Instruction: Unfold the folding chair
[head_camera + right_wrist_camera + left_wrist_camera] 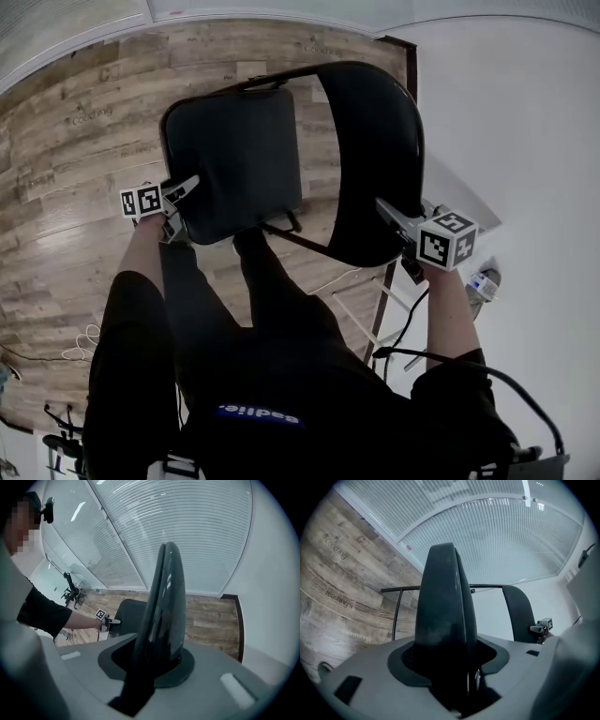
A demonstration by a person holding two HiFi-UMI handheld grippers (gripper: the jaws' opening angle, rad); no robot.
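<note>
Far left: grey-brown wood-plank floor (84, 141). The black folding chair (361, 103) stands on it right in front of us, just past our knees, with no worktop involved.

Left tool (185, 202): sits on the near left edge of the black padded seat panel (239, 141). The left gripper view shows that edge filling the slot, with the jaws set fairly wide around the thick padding. We read it as pinching the seat, not hanging loose beside it. It grips here because the free edge is far from the hinge, so it gives the most leverage to swing the seat down.

Centre: the seat face is turned up toward us and is well apart from the back, with floor showing in the gap between. A thin black metal frame tube (281, 228) runs under the seat's near corner. We judge the chair to be mostly opened, but we can't tell from here whether the seat is fully down on its stops.

Right of that: the glossy black curved backrest (375, 187) is seen almost edge-on from above.

Right tool (398, 230): points steeply down and its jaws are narrowly set and clamped on the backrest's thin near rim. The right gripper view shows the shell wedged in the slot. It acts as the anchor, holding the back so the frame doesn't tip or skate while the seat side moves.

Far right: white wall (525, 112) close to the chair, so clearance is tight on that side.

Risk: if the padded edge slips out of the left tool, the seat could flip back up.
</note>
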